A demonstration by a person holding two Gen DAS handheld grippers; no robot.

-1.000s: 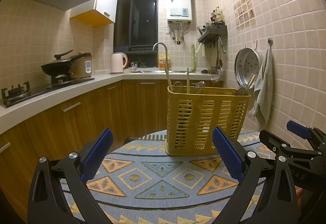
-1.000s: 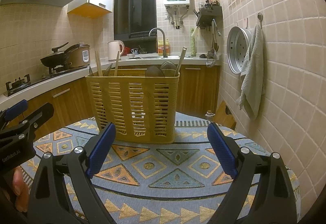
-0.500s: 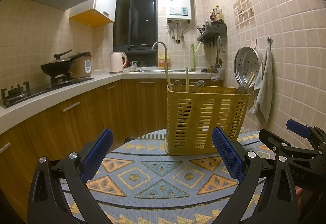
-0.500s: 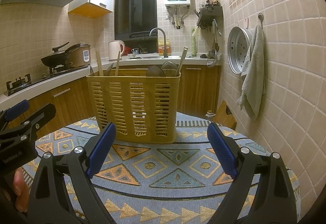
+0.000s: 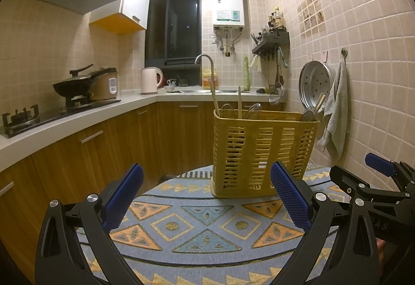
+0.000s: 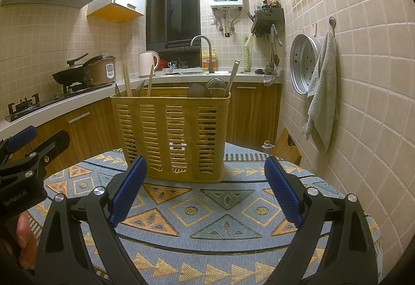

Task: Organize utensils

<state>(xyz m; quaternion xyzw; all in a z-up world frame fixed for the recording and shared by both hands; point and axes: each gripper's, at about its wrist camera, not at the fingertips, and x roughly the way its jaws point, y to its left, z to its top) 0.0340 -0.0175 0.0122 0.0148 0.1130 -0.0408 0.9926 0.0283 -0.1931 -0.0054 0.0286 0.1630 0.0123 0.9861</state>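
Observation:
A yellow slotted utensil basket (image 5: 262,152) stands upright on a round table with a patterned blue cloth (image 5: 205,228); it also shows in the right wrist view (image 6: 173,137). Chopsticks (image 6: 127,83), wooden handles and spoons (image 6: 199,90) stick up out of it. My left gripper (image 5: 207,197) is open and empty, a little short of the basket. My right gripper (image 6: 205,189) is open and empty, just in front of the basket. Each gripper shows at the edge of the other's view.
A kitchen counter (image 5: 77,114) with a stove, wok and rice cooker runs along the left. A sink and tap (image 6: 205,51) are at the back. A tiled wall (image 6: 363,77) with a hanging towel and steamer tray stands close on the right.
Both grippers stay open and nearly still. The views have shifted only slightly relative to the basket.

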